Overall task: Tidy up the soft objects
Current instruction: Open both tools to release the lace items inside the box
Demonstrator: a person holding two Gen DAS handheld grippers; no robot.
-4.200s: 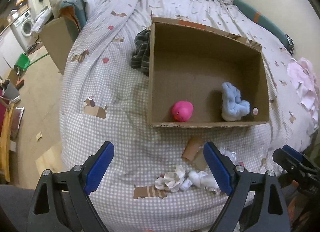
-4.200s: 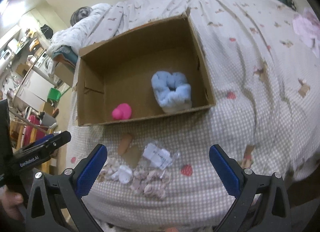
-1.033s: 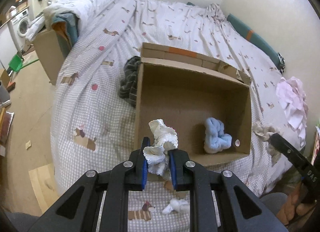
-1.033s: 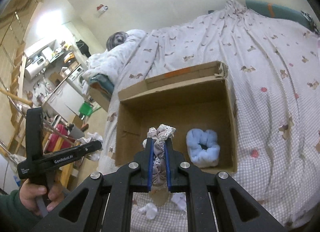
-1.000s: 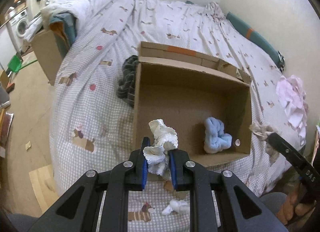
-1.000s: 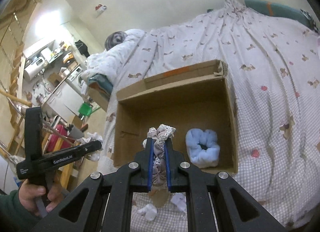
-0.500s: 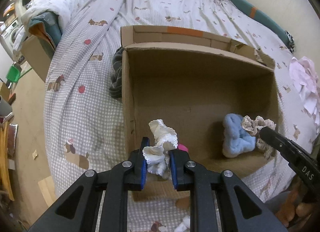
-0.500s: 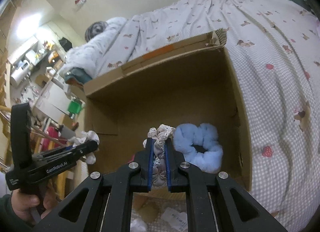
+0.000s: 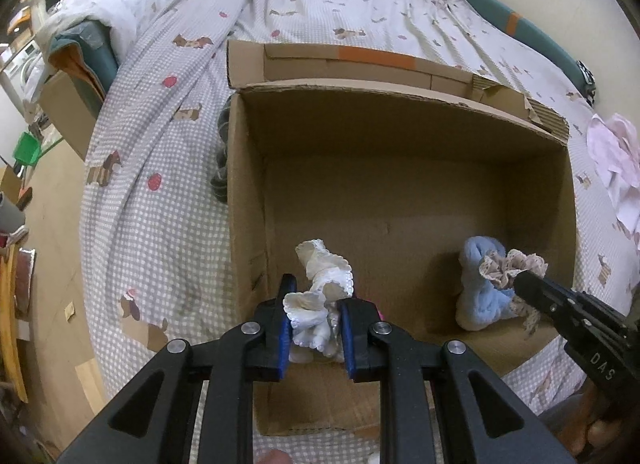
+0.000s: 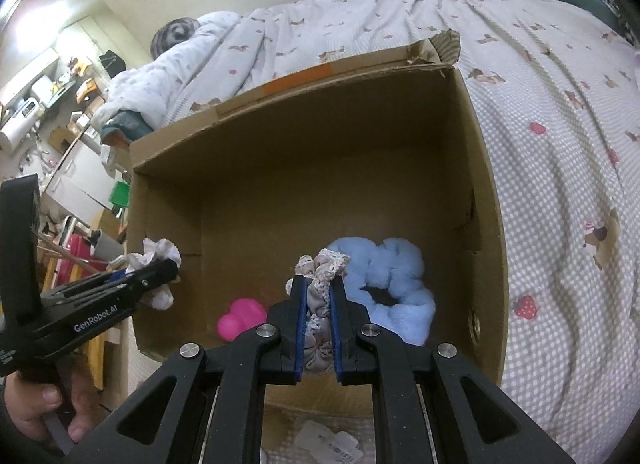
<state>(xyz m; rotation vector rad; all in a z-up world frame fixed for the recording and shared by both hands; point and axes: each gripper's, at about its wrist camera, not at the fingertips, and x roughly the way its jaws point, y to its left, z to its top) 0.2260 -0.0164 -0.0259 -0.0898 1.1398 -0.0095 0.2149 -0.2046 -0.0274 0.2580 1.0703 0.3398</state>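
— What have the two tongs got hold of over the cardboard box?

— The left tongs are clamped narrow on a white frilly scrunchie, its ruffles sticking up past the blue pads. The right tongs are pinched nearly together on a beige lace scrunchie.

— And where are they?

— Both point steeply down into the open box, which sits on the bed with its checked, dog-print cover. The left pair hangs near the box's left wall, the right pair towards its right side.

— Anything already inside?

— A fluffy light blue scrunchie lies on the box floor by the right wall, just behind the beige one. A small pink toy sits near the front wall, between the two tongs.

— Is the beige one touching the blue one?

— From the left camera they overlap, but I cannot tell whether they touch.

— Who holds the tongs?

— A hand grips the left handle at the lower left.

— Anything beside the box?

— A dark striped cloth lies against its left outer wall.
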